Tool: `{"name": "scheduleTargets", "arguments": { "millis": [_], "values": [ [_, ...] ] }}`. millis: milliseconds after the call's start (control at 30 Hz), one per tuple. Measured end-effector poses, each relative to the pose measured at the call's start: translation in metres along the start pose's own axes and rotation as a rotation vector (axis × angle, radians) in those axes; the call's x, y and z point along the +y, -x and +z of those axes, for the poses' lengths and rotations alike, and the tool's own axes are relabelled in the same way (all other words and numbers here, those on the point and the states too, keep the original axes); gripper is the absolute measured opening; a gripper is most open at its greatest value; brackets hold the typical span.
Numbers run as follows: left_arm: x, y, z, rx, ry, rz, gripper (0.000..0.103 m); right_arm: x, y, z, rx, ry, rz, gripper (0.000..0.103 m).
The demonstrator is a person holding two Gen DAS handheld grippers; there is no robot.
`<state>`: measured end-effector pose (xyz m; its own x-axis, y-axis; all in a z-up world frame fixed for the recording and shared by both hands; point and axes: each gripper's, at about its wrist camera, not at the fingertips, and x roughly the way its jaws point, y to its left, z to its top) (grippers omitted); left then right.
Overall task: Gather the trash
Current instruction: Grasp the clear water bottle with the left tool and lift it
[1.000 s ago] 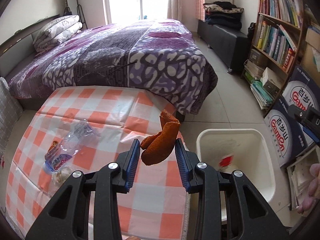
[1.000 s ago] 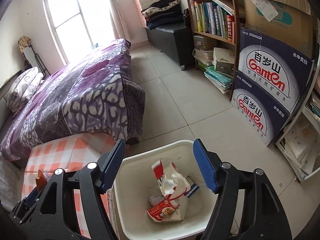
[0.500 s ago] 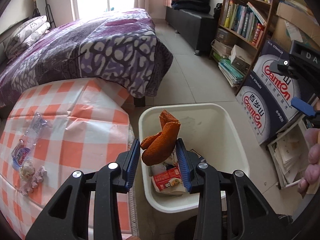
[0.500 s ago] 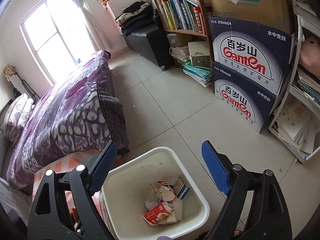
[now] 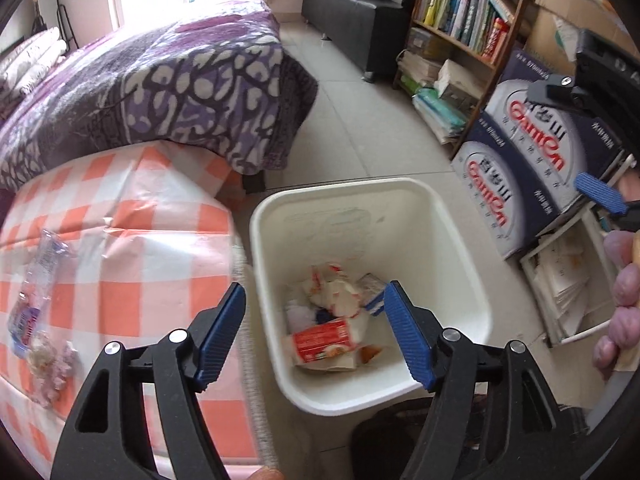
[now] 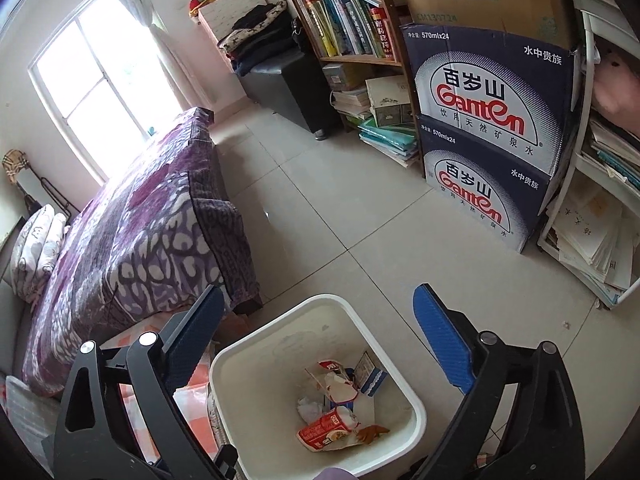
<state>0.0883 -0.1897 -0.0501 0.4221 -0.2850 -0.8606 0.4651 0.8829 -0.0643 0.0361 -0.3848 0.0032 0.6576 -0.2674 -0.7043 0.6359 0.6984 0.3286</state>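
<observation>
1. Left hand-held gripper poised above the white trash bin, blue pads spread wide, nothing between them.
2. Orange peel at the bottom of the bin, below and just ahead of the left hand-held gripper, beside a red-and-white carton and crumpled wrappers.
3. Same peel seen from the right wrist, low between the two pads of the right hand-held gripper, touching the carton near the bin's closest wall.
4. Right hand-held gripper likewise wide open and holding nothing, held over the bin's near rim; one of its blue pads visible at the far right of the left wrist view.
5. Left of the left hand-held gripper: counter under an orange-and-white checked cloth, a crushed clear plastic bottle lying on it well apart from the bin, with small crumpled scraps just beside the bottle's near end.
6. Bin on the tiled floor, just beside the counter's edge.
7. Beyond both hand-held grippers: bed with a purple patterned blanket to the left, stacked Ganten water boxes and a bookshelf to the right.
8. Fingers of the person's hand at the right edge of the left wrist view.
</observation>
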Motion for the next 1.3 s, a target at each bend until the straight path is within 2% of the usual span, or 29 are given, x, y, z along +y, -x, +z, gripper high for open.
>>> {"name": "scheduleTargets", "arguments": {
  "millis": [100, 267, 367, 433, 533, 733, 800, 900, 1000, 1167, 1300],
  "values": [
    [0.016, -0.001, -0.001, 0.011, -0.051, 0.095, 0.074, 0.009, -0.004, -0.005, 0.017, 0.02, 0.004, 0.096],
    [0.054, -0.006, -0.003, 0.045, -0.117, 0.211, 0.079, 0.036, -0.012, -0.018, 0.068, 0.094, 0.015, 0.096],
    [0.085, -0.01, -0.004, 0.078, -0.147, 0.322, 0.079, 0.054, -0.016, -0.027, 0.089, 0.145, 0.021, 0.096],
    [0.112, -0.011, -0.002, 0.098, -0.139, 0.379, 0.079, 0.068, -0.018, -0.033, 0.099, 0.18, 0.026, 0.096],
    [0.153, -0.013, -0.001, 0.138, -0.102, 0.424, 0.081, 0.088, -0.022, -0.045, 0.122, 0.229, 0.04, 0.096],
    [0.221, -0.032, -0.013, 0.211, -0.094, 0.543, 0.083, 0.132, -0.03, -0.077, 0.171, 0.36, 0.062, 0.096],
    [0.244, -0.036, -0.016, 0.227, -0.064, 0.549, 0.083, 0.147, -0.031, -0.089, 0.185, 0.411, 0.076, 0.096],
    [0.275, -0.04, -0.019, 0.243, 0.0, 0.505, 0.081, 0.169, -0.036, -0.107, 0.223, 0.471, 0.118, 0.096],
    [0.305, -0.041, -0.023, 0.251, 0.083, 0.469, 0.062, 0.188, -0.04, -0.126, 0.279, 0.538, 0.173, 0.096],
    [0.338, -0.026, -0.03, 0.208, 0.219, 0.371, 0.055, 0.224, -0.042, -0.163, 0.344, 0.675, 0.265, 0.096],
    [0.355, 0.003, -0.033, 0.144, 0.313, 0.322, 0.053, 0.258, -0.034, -0.207, 0.392, 0.859, 0.362, 0.096]
  ]
}}
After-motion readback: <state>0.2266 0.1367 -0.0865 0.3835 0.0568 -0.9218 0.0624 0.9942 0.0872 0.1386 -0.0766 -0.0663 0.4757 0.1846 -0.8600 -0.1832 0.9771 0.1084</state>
